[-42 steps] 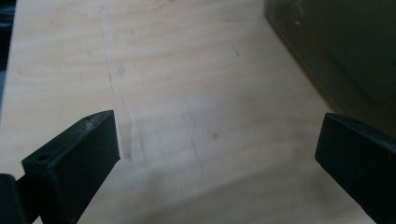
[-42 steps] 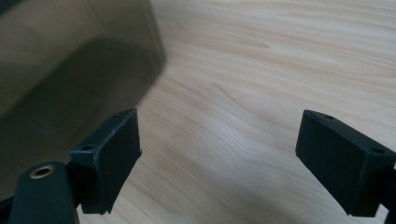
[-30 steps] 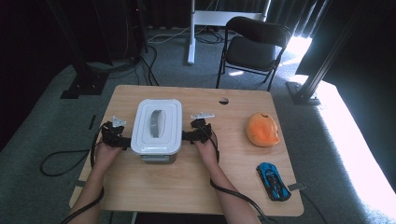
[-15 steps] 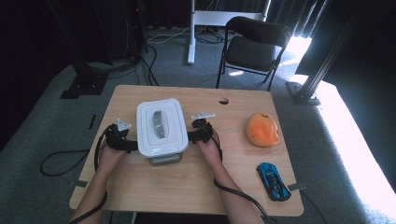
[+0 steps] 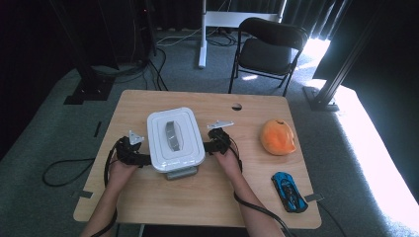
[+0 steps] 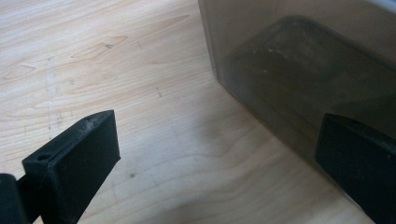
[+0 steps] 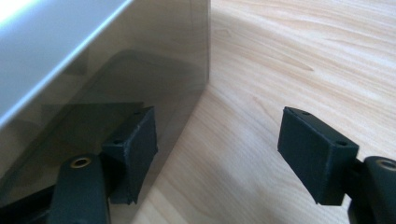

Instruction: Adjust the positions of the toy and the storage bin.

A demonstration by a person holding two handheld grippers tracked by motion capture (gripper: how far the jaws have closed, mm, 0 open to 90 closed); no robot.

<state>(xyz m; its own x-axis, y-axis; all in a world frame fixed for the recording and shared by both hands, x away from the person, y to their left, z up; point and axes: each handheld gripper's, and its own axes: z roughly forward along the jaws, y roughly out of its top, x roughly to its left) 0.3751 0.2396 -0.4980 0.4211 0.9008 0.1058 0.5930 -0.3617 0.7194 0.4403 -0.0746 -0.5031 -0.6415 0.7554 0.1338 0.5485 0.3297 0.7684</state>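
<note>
Left claw (image 5: 143, 159): jaws spread wide with nothing between them; one jaw lies against the left wall of the container, the other stands out over bare wood, as the left gripper view shows.
Container (image 5: 175, 138): a box with smoky see-through walls and a white lid with a grey handle, sitting between the two claws and touching both; its lid is on.
Container base: a grey edge shows under the near side of the lid, just toward the person from both claws.
Right claw (image 5: 206, 146): jaws also wide apart and gripping nothing; in the right gripper view one jaw rests against the container's right wall near its corner, the other is out over the wood.
Hands: one behind each claw, forearms coming in from the near edge.
Tabletop (image 5: 207, 197): pale wood, bare under both claws.
Orange object (image 5: 277, 137): rounded and soft-looking, well to the right of the right claw.
Toy car (image 5: 290, 191): blue, right of the right claw and nearer the person, close to the tabletop's edge.
</note>
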